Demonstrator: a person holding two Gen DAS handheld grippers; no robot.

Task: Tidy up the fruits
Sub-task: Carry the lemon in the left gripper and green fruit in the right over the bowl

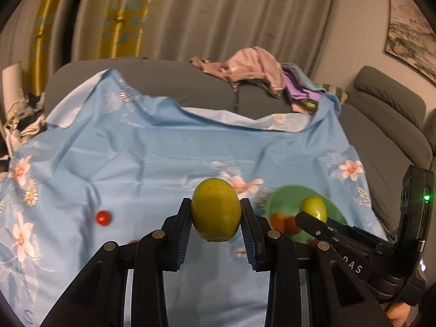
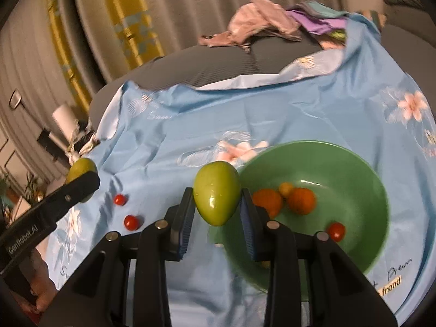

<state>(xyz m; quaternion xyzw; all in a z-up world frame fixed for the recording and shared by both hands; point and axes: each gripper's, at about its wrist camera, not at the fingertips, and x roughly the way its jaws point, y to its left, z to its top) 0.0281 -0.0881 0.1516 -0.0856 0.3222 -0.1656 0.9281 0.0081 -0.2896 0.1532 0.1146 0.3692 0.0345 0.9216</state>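
A: Count the fruit, quick.

B: Two big green ones, both held. Left gripper (image 1: pixel 215 218) is clamped on a yellow-green fruit (image 1: pixel 215 209), lifted off the blue floral cloth (image 1: pixel 136 158). Right gripper (image 2: pixel 216 207) is clamped on a greener fruit (image 2: pixel 217 193), pinched between both pads, at about 9 o'clock of the green bowl (image 2: pixel 354 163) rim.

A: Inside the bowl?

B: Right wrist view: two orange fruits (image 2: pixel 301 200), side by side near the centre, one small yellow fruit (image 2: pixel 285 188) touching them at 12 o'clock, and one bowl cherry tomato (image 2: pixel 336 231) at roughly 5 o'clock. Something small and yellowish shows low behind the right finger; cannot tell what.

A: Loose ones on the cloth?

B: Two loose cherry tomatoes (image 2: pixel 130 222), close together, at 9 o'clock of the bowl and well apart from it. Left wrist view shows one clearly at 9 o'clock of the held fruit; a second is mostly hidden behind the left finger.

A: Anything around or blocking?

B: Grey sofa (image 1: pixel 190 87) under the cloth, crumpled pink clothing (image 1: pixel 250 68) on it at 12 o'clock, purple fabric just beside that. Curtains (image 1: pixel 204 13) behind, framed picture (image 1: pixel 411 32) at 2 o'clock. In the left view the right gripper's arm crosses the bowl, hiding part of its contents.
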